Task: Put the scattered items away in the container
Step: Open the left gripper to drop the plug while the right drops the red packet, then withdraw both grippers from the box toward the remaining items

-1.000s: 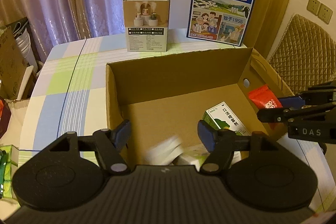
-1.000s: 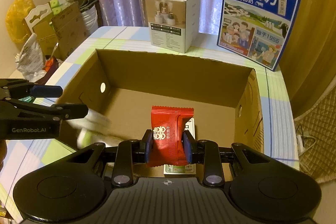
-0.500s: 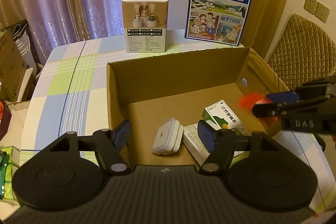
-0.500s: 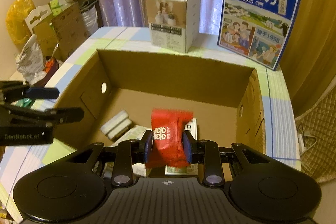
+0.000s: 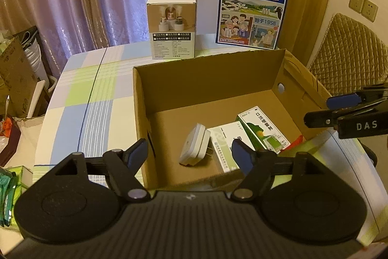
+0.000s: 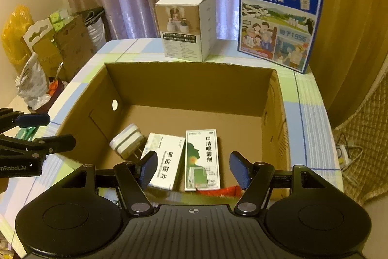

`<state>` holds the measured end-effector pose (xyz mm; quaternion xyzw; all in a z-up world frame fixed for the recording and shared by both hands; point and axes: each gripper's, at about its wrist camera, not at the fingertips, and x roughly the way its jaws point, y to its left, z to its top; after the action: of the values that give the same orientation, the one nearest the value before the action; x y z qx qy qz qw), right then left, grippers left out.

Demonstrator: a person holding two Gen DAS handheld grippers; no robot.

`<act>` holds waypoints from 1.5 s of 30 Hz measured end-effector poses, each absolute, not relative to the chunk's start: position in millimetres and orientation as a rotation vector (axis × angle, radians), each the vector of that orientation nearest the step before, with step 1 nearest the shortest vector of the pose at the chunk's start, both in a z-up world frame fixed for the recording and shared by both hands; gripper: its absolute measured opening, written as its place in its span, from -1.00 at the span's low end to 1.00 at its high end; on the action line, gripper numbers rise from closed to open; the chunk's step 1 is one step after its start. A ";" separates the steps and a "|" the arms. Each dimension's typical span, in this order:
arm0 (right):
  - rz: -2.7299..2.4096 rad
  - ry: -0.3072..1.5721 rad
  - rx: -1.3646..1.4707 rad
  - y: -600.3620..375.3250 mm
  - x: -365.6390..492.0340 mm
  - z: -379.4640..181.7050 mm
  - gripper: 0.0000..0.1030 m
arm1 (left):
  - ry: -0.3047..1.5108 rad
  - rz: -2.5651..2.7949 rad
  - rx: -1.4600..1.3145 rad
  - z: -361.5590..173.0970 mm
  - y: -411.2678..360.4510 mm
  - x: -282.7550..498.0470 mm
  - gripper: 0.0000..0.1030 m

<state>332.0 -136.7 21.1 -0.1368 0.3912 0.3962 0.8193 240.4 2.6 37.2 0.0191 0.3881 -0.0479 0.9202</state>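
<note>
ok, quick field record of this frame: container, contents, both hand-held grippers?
container: cardboard box, open top, on checked tablecloth
contents: white plug adapter, white medicine box, green spray box, red packet at near wall
left hand-held gripper: jaws opening, nothing between
right hand-held gripper: jaws opening, nothing gripped

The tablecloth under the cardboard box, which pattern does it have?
Blue, green and white checks on the tablecloth, clearest from the left wrist.

Left tool (image 5: 190, 153) jaws opening, nothing between them, over cardboard box (image 5: 206, 79). Inside: white plug adapter (image 5: 195, 146), white medicine box (image 5: 224, 145), green spray box (image 5: 263, 129). Right tool (image 5: 322, 111) at right rim.
</note>
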 end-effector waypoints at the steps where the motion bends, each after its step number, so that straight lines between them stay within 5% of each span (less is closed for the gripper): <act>1: 0.844 0.831 -0.288 -139.9 329.5 22.6 0.24 | 0.798 -0.098 0.041 37.9 2.1 237.5 0.43; 13: 0.841 0.817 -0.258 -179.9 288.6 34.1 0.40 | 0.805 -0.095 0.053 46.4 -6.1 192.9 0.76; 24: 0.833 0.867 -0.262 -226.4 250.8 24.1 0.93 | 0.806 -0.050 0.037 51.8 7.8 144.5 0.93; 45: 1.001 0.926 -0.424 -223.7 202.4 -6.3 0.96 | 0.910 -0.047 0.047 0.9 17.6 69.1 0.97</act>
<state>202.4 -223.7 -6.3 -0.1946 0.4247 0.4589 0.7557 69.1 17.6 0.9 0.0225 0.4396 -0.0228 0.8976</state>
